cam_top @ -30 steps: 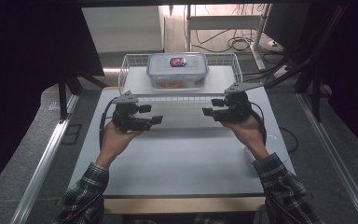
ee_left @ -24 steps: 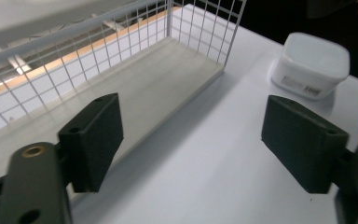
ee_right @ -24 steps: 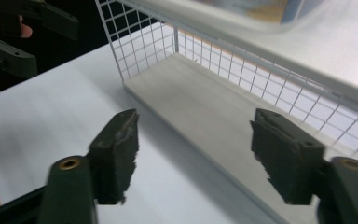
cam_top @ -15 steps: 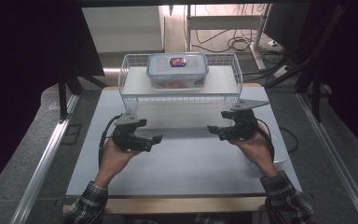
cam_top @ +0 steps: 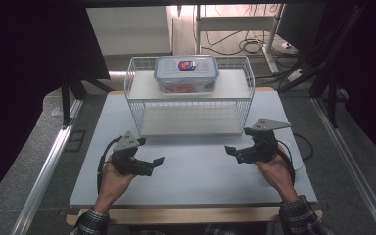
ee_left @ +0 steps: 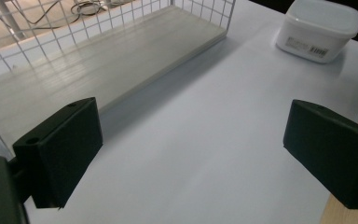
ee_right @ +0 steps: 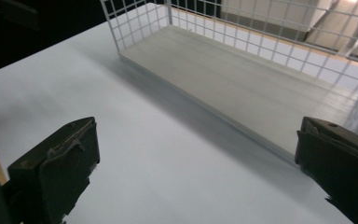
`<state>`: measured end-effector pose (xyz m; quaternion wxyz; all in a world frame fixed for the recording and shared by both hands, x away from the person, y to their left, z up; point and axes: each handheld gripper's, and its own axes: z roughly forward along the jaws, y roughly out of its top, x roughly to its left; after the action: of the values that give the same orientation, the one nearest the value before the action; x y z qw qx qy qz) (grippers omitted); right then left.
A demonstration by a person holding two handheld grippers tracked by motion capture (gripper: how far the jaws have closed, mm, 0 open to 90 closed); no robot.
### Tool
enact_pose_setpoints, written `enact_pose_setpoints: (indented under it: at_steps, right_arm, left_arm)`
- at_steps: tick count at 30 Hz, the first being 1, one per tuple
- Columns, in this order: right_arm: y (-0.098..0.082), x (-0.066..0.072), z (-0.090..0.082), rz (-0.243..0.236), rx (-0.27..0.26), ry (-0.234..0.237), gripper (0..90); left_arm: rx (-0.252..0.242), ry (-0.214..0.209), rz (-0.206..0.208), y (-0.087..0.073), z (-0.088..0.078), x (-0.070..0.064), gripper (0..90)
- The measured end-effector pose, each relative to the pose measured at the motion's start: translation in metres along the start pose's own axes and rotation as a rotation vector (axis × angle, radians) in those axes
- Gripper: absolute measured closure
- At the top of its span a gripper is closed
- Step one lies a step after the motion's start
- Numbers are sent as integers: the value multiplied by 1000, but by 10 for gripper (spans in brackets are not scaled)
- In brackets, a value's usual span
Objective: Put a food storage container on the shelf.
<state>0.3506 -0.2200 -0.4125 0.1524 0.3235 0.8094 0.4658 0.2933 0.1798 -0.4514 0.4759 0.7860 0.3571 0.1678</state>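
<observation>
We hold the left gripper and right gripper empty, jaws just opened wide. Both hover low before the white wire shelf rack, likely since the clear lidded plastic food box sits on top.

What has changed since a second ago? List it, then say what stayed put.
Both hands drew back from the wire rack toward the table's near edge. The jaws of the left gripper and the right gripper have just been opening and now stand wide, with nothing between them. The lidded container on top of the rack stayed where it was, as did the rack itself.
</observation>
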Motion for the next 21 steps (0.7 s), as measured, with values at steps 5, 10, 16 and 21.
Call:
enact_pose_setpoints:
  at_steps: [5,10,16,21]
  right_arm:
    - [-14,2,-3,10,-2,-4,0]
    - [-29,8,-4,-10,14,-8,0]
    - [-47,16,-6,-34,21,-18,7]
    - [-61,18,-6,-31,50,-27,6]
  left_arm:
    - [-10,16,3,-16,-2,0,43]
    - [-22,24,13,-30,-4,-8,53]
    - [7,71,5,-50,-5,-9,28]
    - [41,101,24,-61,-3,-12,20]
